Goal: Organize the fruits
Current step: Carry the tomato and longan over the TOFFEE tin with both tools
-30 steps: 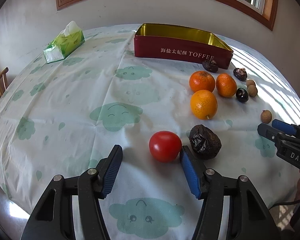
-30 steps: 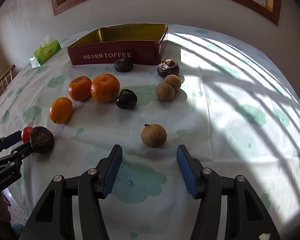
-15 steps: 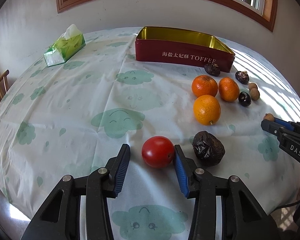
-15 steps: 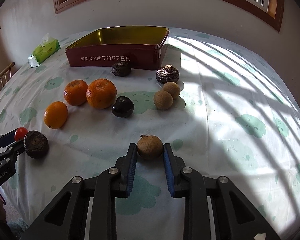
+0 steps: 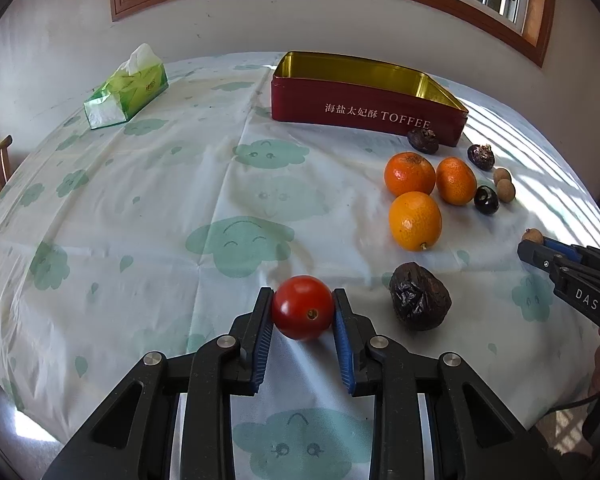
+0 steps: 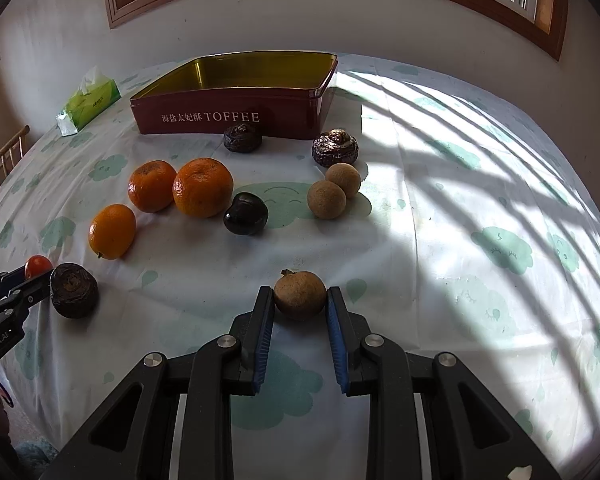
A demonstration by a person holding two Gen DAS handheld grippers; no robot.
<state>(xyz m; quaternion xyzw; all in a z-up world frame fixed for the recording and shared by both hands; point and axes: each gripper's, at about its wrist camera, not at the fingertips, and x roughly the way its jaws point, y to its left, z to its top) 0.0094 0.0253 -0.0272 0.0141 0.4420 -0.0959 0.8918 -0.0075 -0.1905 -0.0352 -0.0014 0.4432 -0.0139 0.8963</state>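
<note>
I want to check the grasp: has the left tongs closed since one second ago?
Yes. The left tongs has closed in on the red tomato, and both blue pads now touch its sides; the tomato stays left of the dark wrinkled fruit.

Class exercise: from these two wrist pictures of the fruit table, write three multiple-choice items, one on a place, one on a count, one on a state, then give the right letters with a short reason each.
1. Where does the tissue pack lie?
A. inside the tin
B. on the cloth, away from the fruit
C. between the oranges

2. How many orange citrus fruits are on the table?
A. one
B. three
C. five

3. What is the left gripper doing?
A. closed on the red tomato
B. wide open above the tin
C. holding a tissue

Key: 1 B, it sits alone near the far edge, apart from the toffee tin. 2 B, three lie grouped in front of the tin. 3 A, both blue pads press the tomato's sides.
</note>
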